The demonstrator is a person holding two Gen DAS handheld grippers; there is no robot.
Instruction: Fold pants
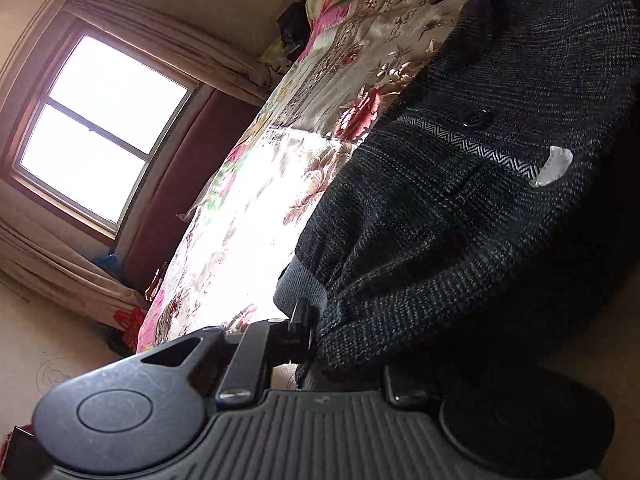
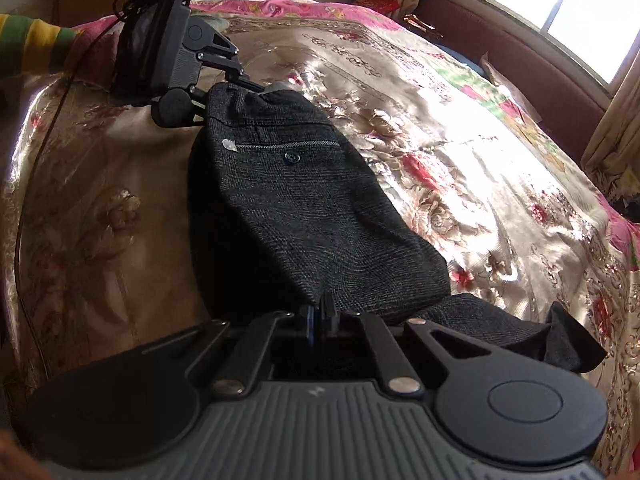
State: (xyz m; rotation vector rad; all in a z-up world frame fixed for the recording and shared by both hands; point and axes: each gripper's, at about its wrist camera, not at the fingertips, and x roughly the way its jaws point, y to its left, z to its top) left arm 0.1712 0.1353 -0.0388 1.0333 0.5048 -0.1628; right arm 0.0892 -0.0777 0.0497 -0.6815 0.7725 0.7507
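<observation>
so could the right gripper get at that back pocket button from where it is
Probably not yet: the right gripper is shut on the pants at the near edge. The button lies uncovered farther up, so it would have to let go first.

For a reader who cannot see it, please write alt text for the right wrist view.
Dark grey woven pants lie on a shiny floral bedspread, gripped at both ends: the right gripper is shut on the near edge, and the left gripper is shut on the far waistband. A bright window is at upper right.
</observation>
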